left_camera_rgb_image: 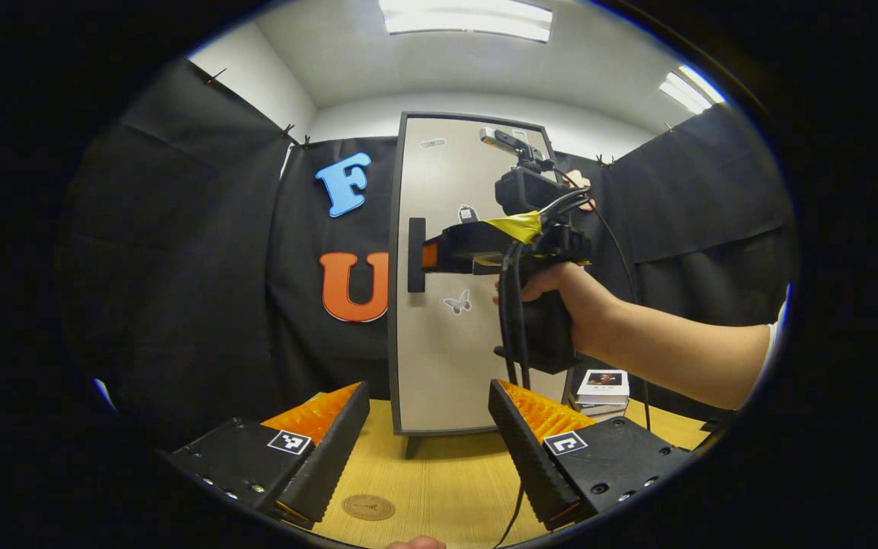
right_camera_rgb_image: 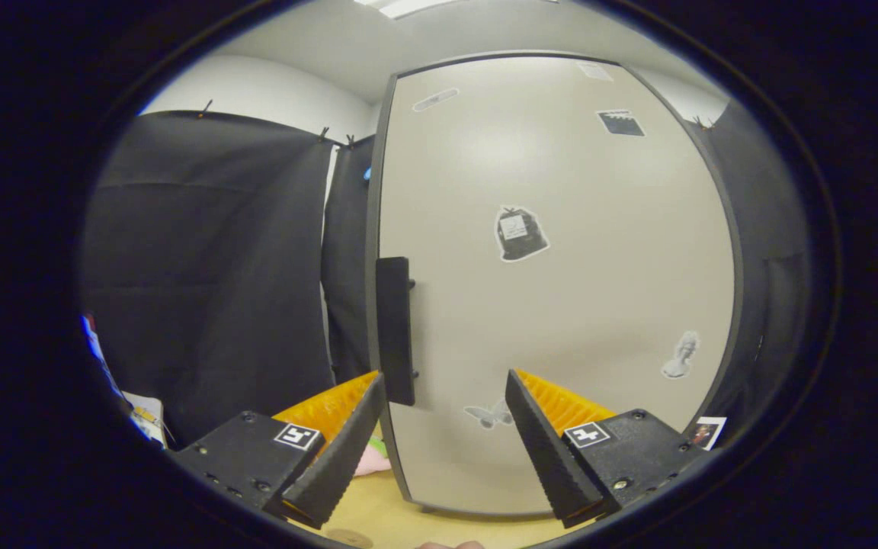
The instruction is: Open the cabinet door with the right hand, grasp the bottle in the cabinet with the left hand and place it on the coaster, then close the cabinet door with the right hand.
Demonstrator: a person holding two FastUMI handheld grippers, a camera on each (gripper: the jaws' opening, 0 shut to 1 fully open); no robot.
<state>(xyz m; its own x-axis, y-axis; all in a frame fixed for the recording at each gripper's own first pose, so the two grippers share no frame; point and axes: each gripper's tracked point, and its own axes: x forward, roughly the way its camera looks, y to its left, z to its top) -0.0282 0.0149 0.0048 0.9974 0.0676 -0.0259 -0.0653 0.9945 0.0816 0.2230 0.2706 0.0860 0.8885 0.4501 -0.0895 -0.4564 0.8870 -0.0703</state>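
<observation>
In the left gripper view I see the cabinet door closed at centre frame, with my right gripper held out by a hand and reaching its dark handle; whether those fingers are clenched I cannot tell from there. The right gripper view shows its jaws released and spread wide, the handle just above the left finger. My left gripper hangs released at bottom frame over the wooden table, the round coaster between its fingers.
</observation>
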